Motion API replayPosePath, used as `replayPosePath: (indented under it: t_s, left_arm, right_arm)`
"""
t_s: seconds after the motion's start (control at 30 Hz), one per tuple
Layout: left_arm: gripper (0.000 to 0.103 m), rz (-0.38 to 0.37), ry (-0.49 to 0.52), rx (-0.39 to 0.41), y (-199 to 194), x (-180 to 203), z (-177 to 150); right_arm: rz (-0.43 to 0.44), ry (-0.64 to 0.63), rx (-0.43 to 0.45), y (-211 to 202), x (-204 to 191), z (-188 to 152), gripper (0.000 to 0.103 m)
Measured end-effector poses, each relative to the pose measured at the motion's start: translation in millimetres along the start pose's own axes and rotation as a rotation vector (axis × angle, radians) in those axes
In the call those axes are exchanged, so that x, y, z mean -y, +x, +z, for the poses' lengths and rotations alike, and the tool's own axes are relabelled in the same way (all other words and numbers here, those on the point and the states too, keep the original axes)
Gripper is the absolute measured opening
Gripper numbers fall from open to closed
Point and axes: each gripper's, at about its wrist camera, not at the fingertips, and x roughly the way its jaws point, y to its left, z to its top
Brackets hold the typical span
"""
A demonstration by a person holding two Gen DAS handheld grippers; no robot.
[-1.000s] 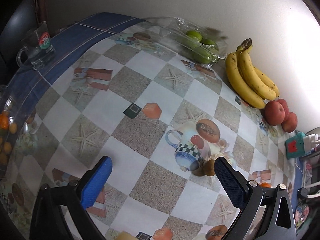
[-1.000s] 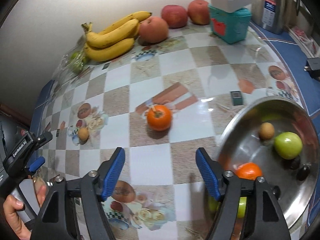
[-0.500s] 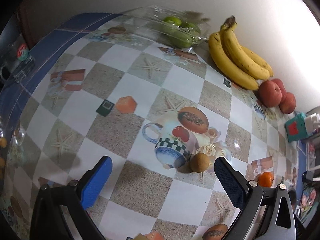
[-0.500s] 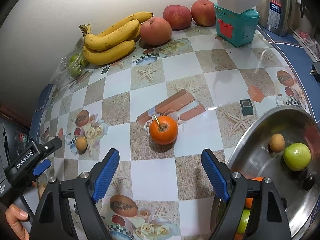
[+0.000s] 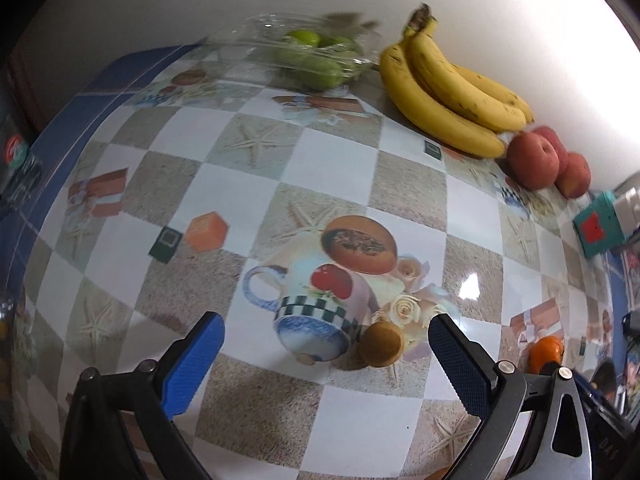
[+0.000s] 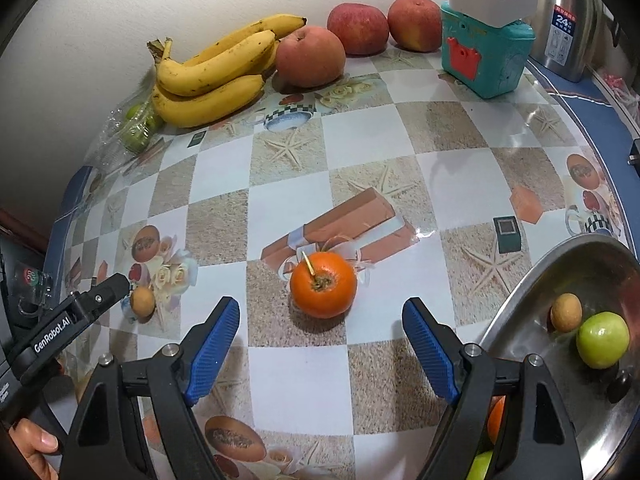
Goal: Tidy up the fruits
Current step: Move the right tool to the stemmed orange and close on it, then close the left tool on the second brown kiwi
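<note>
An orange (image 6: 323, 284) with a short stem lies on the patterned tablecloth, just beyond my open right gripper (image 6: 322, 344) and centred between its blue pads. A small brown round fruit (image 5: 380, 344) sits ahead of my open left gripper (image 5: 326, 360), nearer its right pad; the same small brown fruit (image 6: 143, 300) shows in the right wrist view beside the left gripper's tip. A steel bowl (image 6: 532, 288) at the right holds a green apple (image 6: 602, 339), a small brown fruit (image 6: 565, 313) and part of another orange.
Against the wall lie a banana bunch (image 6: 216, 76), three red apples (image 6: 310, 56) and a clear pack of green fruit (image 5: 308, 56). A teal box (image 6: 484, 56) with a white plug and a steel kettle (image 6: 564, 20) stand at the back right. A hand (image 6: 36, 446) holds the left gripper.
Both grippers have sunk toward the table. The small brown fruit has come closer in the left view, and the orange now sits centred before the right gripper's pads.
</note>
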Motion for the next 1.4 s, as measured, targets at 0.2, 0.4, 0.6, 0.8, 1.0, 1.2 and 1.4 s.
replayPosePath:
  t_s: [0.2,0.4,0.6,0.8,1.0,1.2,1.4]
  left_arm:
    - [0.103,0.008,0.08,0.018,-0.3,12.9,-1.1]
    - [0.103,0.0,0.131,0.007,4.3,21.6,-4.0]
    - [0.085,0.005,0.139,-0.003,8.1,26.0,-5.7]
    - [0.062,-0.007,0.139,-0.011,9.7,27.7,-7.1]
    - [0.043,-0.011,0.135,-0.022,11.2,30.2,-8.4]
    - [0.03,-0.01,0.138,-0.03,13.6,30.3,-8.9]
    - [0.027,-0.017,0.14,-0.03,13.3,30.5,-8.6]
  right_arm:
    - [-0.015,-0.008,0.0,4.9,-2.1,0.2,0.073]
    - [-0.017,0.001,0.0,8.0,0.5,0.6,0.058]
    - [-0.014,0.004,-0.003,8.7,1.5,0.0,0.048]
    - [-0.007,0.007,-0.001,9.8,1.0,-0.8,0.042]
    - [0.01,0.024,-0.003,11.0,2.4,-1.1,0.039]
    - [0.013,0.031,0.002,10.1,2.6,-0.2,0.038]
    - [0.018,0.036,0.003,9.8,3.2,-0.2,0.038]
